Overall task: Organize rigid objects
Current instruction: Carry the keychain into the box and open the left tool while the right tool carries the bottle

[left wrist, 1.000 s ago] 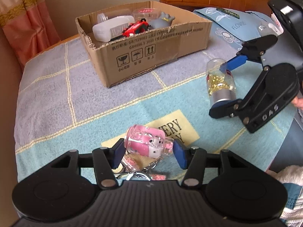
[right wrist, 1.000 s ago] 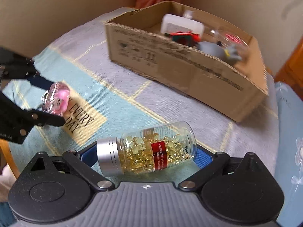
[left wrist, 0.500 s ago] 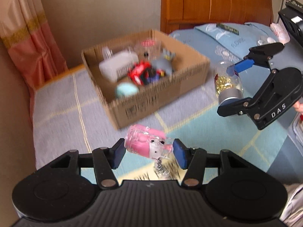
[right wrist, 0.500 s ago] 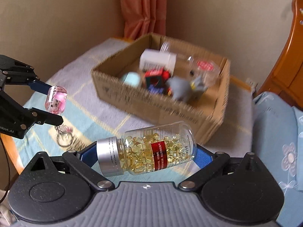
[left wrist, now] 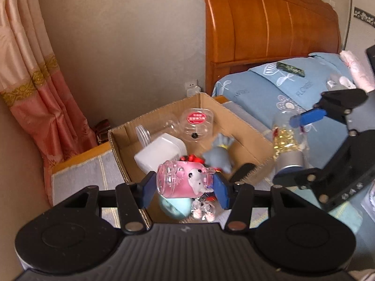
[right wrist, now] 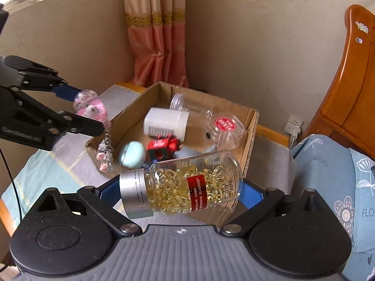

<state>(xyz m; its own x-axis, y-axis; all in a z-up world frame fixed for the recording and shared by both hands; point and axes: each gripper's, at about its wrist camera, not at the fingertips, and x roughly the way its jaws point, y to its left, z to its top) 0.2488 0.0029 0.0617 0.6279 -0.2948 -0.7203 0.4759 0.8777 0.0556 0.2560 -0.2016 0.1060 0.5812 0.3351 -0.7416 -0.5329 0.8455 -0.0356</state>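
The left gripper (left wrist: pixel 185 186) is clamping a pink keychain bottle (left wrist: pixel 184 181) sideways between its blue pads, with small charms (left wrist: pixel 202 209) dangling on a chain beneath it. It is hanging in the air above the near edge of the cardboard box (left wrist: pixel 248 131), not resting on anything. Off to that gripper's right, the right gripper (right wrist: pixel 180 192) is holding the capsule bottle (right wrist: pixel 182 185) crosswise, silver cap at its left pad, rounded base at its right pad, the bottle tilting slightly up toward the base. It too is hovering clear of the counter (right wrist: pixel 46 168), just short of the box's near wall. Ahead of both grippers, the box is carrying a white container (right wrist: pixel 165 123), a clear jar with a red label (right wrist: pixel 225 126), a red toy (right wrist: pixel 163 148), a pale blue ball (right wrist: pixel 132 153) and a grey figure (left wrist: pixel 219 154). Beyond the right gripper's right side, a blue pillow (right wrist: pixel 328 175) is lying beside a wooden headboard (right wrist: pixel 351 93).
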